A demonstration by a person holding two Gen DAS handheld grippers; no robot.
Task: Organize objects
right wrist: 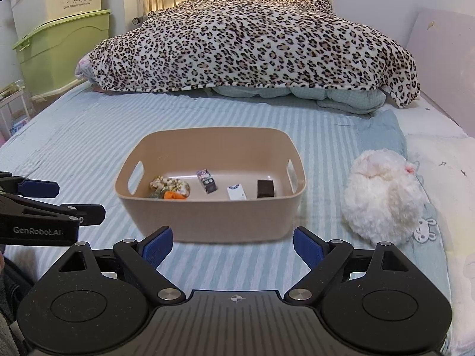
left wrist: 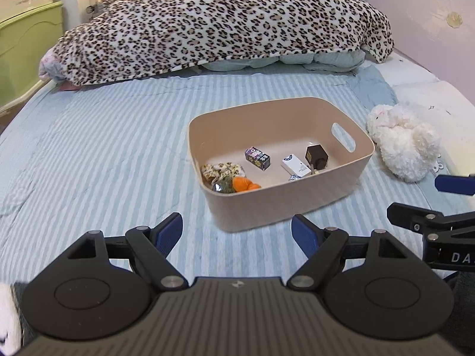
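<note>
A beige plastic basket stands on the striped bed. Inside lie a patterned fabric pouch, an orange item, a small dark printed box, a white box and a dark brown box. A white plush toy lies on the bed right of the basket. My left gripper is open and empty, in front of the basket. My right gripper is open and empty, just short of the basket's near wall.
A leopard-print blanket is heaped over bedding at the far end. Green and cream storage bins stand at the left. A pale headboard panel runs along the right. The other gripper shows at each view's edge.
</note>
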